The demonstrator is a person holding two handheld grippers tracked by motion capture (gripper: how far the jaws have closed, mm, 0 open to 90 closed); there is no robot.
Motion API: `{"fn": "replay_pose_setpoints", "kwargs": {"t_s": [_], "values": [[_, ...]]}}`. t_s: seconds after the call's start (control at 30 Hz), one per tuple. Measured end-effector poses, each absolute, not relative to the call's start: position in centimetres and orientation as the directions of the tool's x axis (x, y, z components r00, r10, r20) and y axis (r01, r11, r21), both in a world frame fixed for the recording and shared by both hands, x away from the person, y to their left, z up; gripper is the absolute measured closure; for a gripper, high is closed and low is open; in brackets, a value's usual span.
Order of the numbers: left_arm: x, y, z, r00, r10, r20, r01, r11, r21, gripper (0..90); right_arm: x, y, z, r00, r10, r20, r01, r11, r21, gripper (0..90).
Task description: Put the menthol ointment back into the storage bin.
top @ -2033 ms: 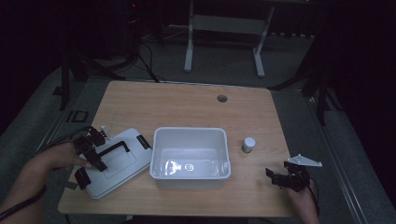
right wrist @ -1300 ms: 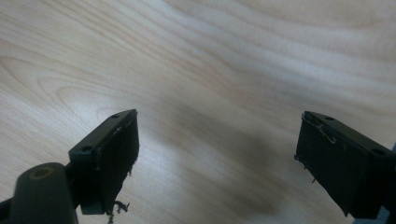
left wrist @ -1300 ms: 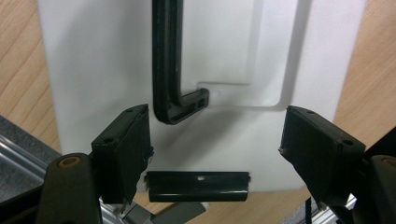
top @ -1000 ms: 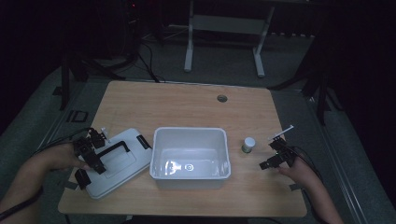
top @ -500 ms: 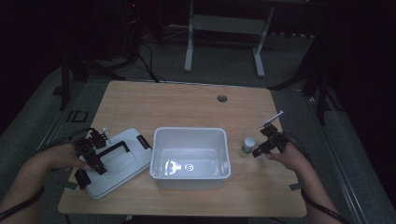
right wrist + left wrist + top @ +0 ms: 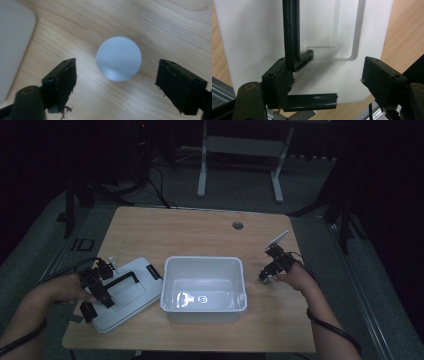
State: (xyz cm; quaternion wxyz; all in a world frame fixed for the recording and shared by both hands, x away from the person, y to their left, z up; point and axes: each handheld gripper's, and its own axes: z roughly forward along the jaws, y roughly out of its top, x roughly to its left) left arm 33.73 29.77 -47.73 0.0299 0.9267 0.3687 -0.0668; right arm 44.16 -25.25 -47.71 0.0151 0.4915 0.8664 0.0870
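The right tool (image 6: 116,82), jaws spread and just closing around the untouched small capped jar (image 6: 118,58) at frame centre, could knock it over if off-centre.

A lab or test room set up for recording is suggested rather than a home. A plain wooden worktop (image 6: 200,235) with a round cable grommet (image 6: 238,225) is stood on grey carpet in a darkened room. Behind it, the white metal frame of another desk (image 6: 240,150) is seen, and loose black cables (image 6: 155,185) are trailed across the floor. Aluminium rails (image 6: 219,87) are fitted along the worktop's edge.
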Motion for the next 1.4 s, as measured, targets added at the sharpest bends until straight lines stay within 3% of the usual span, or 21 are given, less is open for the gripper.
{"fn": "replay_pose_setpoints", "kwargs": {"t_s": [0.27,0.3,0.67,1.4], "values": [[33.6,29.4,-48.0,0.737,0.66,-0.146,0.667,-0.745,0.0,24.9,45.2,-24.7,-48.9,-0.489,0.871,0.042,0.868,0.482,0.12,30.0],[33.6,29.4,-48.1,0.734,0.662,-0.15,0.67,-0.743,0.001,24.9,45.3,-24.7,-49.1,-0.487,0.872,0.044,0.871,0.481,0.105,35.8],[33.4,29.3,-48.5,0.734,0.66,-0.158,0.667,-0.745,-0.012,24.9,45.6,-23.4,-49.7,-0.521,0.854,-0.008,0.853,0.52,0.044,49.6],[33.3,29.2,-47.9,0.744,0.65,-0.154,0.656,-0.755,-0.012,25.6,42.1,-22.4,-46.9,-0.787,0.612,-0.083,0.612,0.79,0.019,50.1]]}}
